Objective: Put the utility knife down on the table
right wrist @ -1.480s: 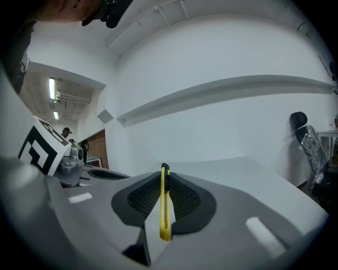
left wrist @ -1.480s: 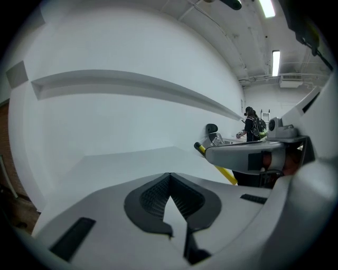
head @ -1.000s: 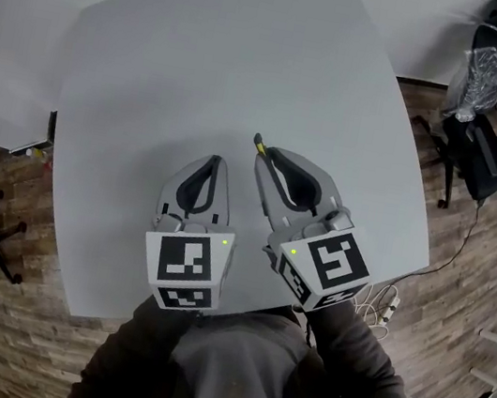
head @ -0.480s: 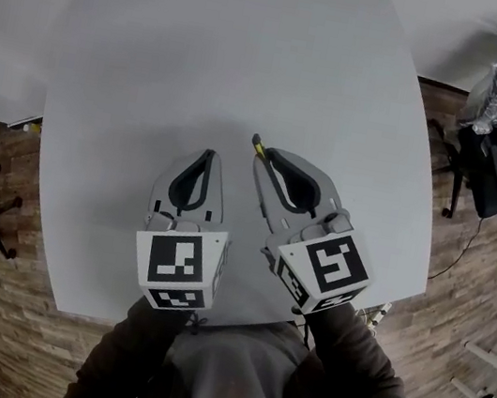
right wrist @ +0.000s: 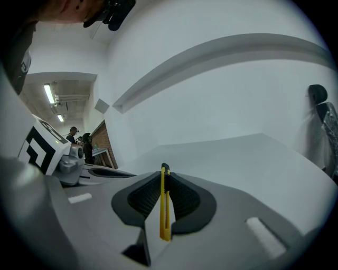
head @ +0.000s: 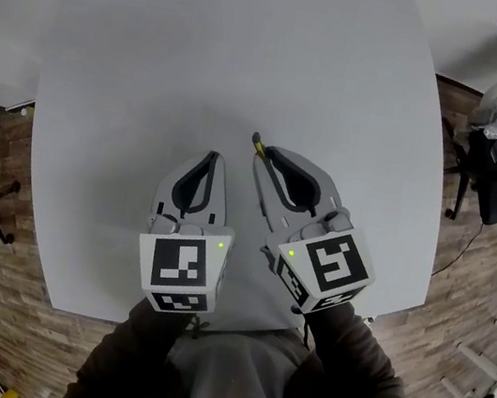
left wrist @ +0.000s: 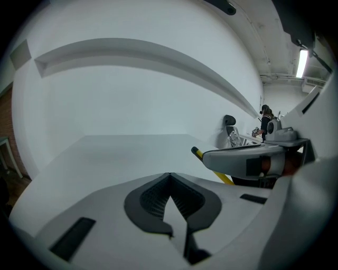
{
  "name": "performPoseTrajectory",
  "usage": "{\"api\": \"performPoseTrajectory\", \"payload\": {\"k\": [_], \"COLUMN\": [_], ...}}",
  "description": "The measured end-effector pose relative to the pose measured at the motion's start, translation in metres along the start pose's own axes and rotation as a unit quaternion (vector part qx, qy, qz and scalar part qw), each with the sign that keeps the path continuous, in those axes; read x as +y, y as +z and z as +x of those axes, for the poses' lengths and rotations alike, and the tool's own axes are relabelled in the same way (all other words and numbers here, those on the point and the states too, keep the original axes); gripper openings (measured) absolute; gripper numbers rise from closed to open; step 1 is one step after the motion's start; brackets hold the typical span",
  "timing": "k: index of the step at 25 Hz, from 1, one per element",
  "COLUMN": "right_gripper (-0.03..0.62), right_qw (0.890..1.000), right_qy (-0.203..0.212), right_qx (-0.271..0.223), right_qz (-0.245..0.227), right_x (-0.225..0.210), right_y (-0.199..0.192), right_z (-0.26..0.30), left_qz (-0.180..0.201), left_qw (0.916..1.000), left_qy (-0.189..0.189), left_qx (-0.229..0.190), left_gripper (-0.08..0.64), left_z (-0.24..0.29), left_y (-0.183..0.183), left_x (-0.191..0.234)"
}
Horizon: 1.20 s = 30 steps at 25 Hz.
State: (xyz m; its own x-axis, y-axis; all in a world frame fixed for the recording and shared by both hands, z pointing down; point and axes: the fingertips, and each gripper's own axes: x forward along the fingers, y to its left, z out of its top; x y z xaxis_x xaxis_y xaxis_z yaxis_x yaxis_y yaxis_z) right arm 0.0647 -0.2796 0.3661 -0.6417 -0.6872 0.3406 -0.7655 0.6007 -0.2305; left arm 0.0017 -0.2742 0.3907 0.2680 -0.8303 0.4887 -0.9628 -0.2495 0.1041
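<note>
— Slim yellow utility knife with a black tip (right wrist: 164,203): has it moved since a second ago?
— No. It stays clamped on edge between the right gripper's (head: 261,155) jaws, tip poking forward over the white table (head: 257,42).
— And the left gripper (head: 213,158)?
— Jaws pressed together on nothing, unmoved alongside.

Head view: shows only the tip of the utility knife (head: 259,147) beyond the right gripper (head: 269,164), rest hidden underneath. Cuts off the table (head: 160,54) at the top edge. Right gripper view, middle left: far figures (right wrist: 84,142) too small to tell.
</note>
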Motion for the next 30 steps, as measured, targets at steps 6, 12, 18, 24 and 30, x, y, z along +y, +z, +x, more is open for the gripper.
{"api": "performPoseTrajectory", "payload": {"k": [6,12,18,24,30], "right_gripper": [0.051,0.051,0.051,0.051,0.051], "right_qw": [1.000,1.000,0.999,0.999,0.999], "right_qy": [0.003,0.008,0.009,0.010,0.011], "right_qx": [0.012,0.021,0.029,0.037,0.043], "right_qz": [0.009,0.014,0.018,0.024,0.026], "right_x": [-0.008,-0.009,-0.014,-0.019,-0.022], "right_y": [-0.009,-0.018,-0.027,-0.033,-0.038], "right_z": [0.016,0.022,0.026,0.030,0.036], "left_qz": [-0.007,-0.013,-0.015,-0.016,-0.017], "left_qw": [0.9999,0.9997,0.9995,0.9994,0.9992], "left_qy": [0.003,0.005,0.006,0.008,0.008], "left_qx": [0.012,0.020,0.026,0.031,0.036], "left_gripper": [0.000,0.000,0.000,0.000,0.000], "left_z": [0.015,0.021,0.027,0.032,0.037], "left_y": [-0.008,-0.015,-0.021,-0.023,-0.026], "left_x": [0.008,0.011,0.010,0.010,0.012]}}
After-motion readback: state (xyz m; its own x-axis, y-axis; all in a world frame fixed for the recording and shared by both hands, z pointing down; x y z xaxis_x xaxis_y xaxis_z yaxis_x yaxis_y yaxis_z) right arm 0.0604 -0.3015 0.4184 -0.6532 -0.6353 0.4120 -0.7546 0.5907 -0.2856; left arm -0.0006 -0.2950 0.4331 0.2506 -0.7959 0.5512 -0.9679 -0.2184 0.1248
